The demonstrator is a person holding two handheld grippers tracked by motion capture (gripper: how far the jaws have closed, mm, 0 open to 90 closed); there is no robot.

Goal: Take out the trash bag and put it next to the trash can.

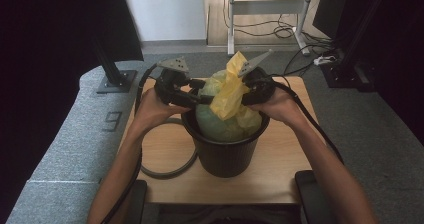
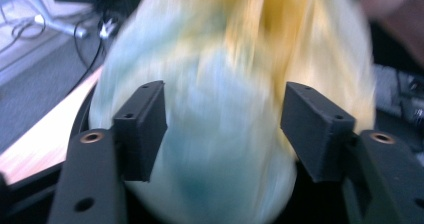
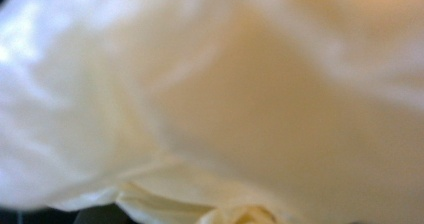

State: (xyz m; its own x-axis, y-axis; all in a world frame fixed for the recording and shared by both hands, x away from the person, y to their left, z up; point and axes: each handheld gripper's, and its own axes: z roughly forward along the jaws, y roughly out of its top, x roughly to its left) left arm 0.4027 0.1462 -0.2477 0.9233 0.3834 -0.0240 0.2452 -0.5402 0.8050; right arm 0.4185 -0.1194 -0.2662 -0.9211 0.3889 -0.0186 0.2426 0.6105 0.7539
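A black bin (image 1: 226, 156) stands on the wooden table (image 1: 282, 176), stuffed with a bulging pale yellow-green bag (image 1: 220, 121). The bag's yellow neck (image 1: 231, 86) rises above the rim. My left gripper (image 1: 204, 92) reaches in from the left at rim height. In the left gripper view it (image 2: 225, 109) is open, its black pads (image 2: 142, 124) on either side of the blurred bag (image 2: 215, 149) without pinching it. My right gripper (image 1: 248, 91) comes from the right into the yellow neck, with its jaws hidden by the plastic. Yellow plastic (image 3: 225, 109) lies right against the right gripper's camera.
A grey ring (image 1: 172, 170) lies flat on the table left of the bin. A black stand base (image 1: 116, 80) sits at the far left corner. Behind the table are desk legs and loose cables (image 1: 285, 31) on the floor. Grey carpet surrounds the table.
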